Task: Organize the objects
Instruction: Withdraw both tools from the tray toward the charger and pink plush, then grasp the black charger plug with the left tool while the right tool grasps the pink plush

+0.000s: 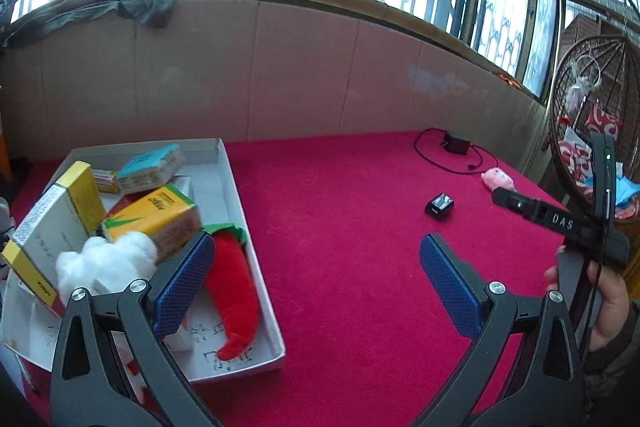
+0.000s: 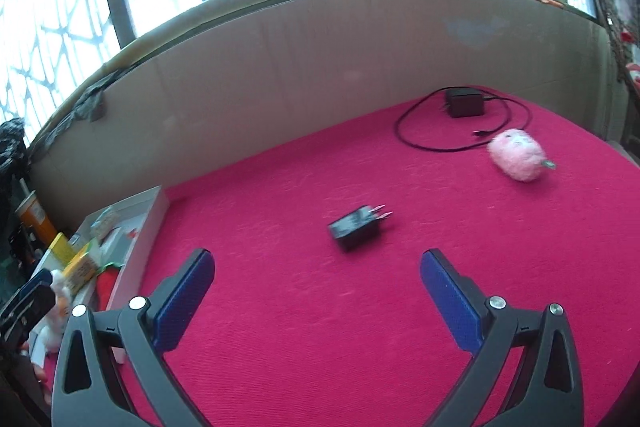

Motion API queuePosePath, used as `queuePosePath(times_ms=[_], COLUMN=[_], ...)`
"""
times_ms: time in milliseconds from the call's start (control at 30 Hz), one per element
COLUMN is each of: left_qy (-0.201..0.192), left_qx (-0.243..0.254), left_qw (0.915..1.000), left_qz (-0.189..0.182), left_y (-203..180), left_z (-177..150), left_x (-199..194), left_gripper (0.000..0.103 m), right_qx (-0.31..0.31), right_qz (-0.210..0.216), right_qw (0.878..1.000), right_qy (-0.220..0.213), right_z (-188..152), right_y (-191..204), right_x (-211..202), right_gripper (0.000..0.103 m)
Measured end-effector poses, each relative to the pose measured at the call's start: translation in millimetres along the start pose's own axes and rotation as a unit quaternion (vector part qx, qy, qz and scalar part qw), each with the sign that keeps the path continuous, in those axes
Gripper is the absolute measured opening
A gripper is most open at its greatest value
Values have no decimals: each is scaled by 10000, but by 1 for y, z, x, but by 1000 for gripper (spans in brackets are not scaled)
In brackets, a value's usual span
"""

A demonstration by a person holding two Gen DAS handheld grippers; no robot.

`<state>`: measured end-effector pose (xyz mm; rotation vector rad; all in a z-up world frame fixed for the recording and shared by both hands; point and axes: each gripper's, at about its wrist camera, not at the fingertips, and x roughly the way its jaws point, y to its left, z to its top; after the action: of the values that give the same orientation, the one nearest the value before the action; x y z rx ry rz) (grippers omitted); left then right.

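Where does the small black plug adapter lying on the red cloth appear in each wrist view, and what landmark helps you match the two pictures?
Left wrist view: plug adapter right of centre, far off.
Right wrist view: plug adapter centre, just ahead of the open fingers.
Shared landmark: pink plush toy beyond it, to the right.

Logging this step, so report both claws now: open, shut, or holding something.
Left claw: open, empty, its left finger over the white box.
Right claw: open, empty, above the red cloth near the black plug.
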<state>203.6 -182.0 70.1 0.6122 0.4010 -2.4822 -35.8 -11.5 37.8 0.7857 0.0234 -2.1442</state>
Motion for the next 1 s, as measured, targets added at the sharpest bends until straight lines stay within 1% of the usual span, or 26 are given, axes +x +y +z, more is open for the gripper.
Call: queuePosePath(times_ms=[133,233,300,367,467,533,633,700,733,867,900,967,1000], left_qy=[456,688,775,861,1026,1070,1226,1253,1267,1406,1427,1465,1459], left_qx=[245,485,810,1183,1709,1870,1784,1743,1761,1935,1973,2040,2088], left_qw=[9984,9955,9918,9861,9751,9715,9701,9702,9698,9654,9643,9622,9613], left_qz=[-210,-438,-614,-790,-972,-992,-1101,-1121,-1112,-1037,-1039,-1056,-1052], left_y=[-32,-61,-84,-106,-135,-149,-157,-162,-165,-170,-172,-174,-175], left_z=[3,10,16,18,18,19,25,29,30,34,34,33,32], left_x=[33,60,81,103,135,153,177,189,194,210,213,216,218], left_gripper=[103,103,103,103,103,103,103,103,103,103,103,103,103], right_qx=[159,112,63,78,-75,-199,-287,-164,-123,-257,-292,-358,-378], right_qz=[-847,-1316,-1342,-1197,-1038,-949,-1056,-1003,-966,-1137,-1171,-1244,-1300], right_qw=[9962,9912,9909,9924,9934,9937,9910,9899,9898,9830,9824,9816,9810], right_qy=[-100,-39,100,286,480,564,769,988,1036,1422,1423,1404,1392], right_z=[17,34,47,56,65,69,73,77,80,78,78,77,77], right_y=[-76,-124,-149,-167,-175,-175,-176,-181,-183,-178,-177,-175,-174], right_x=[-5,-1,9,22,47,68,100,117,123,140,139,138,138], right_gripper=[103,103,103,103,103,103,103,103,103,103,102,96,89])
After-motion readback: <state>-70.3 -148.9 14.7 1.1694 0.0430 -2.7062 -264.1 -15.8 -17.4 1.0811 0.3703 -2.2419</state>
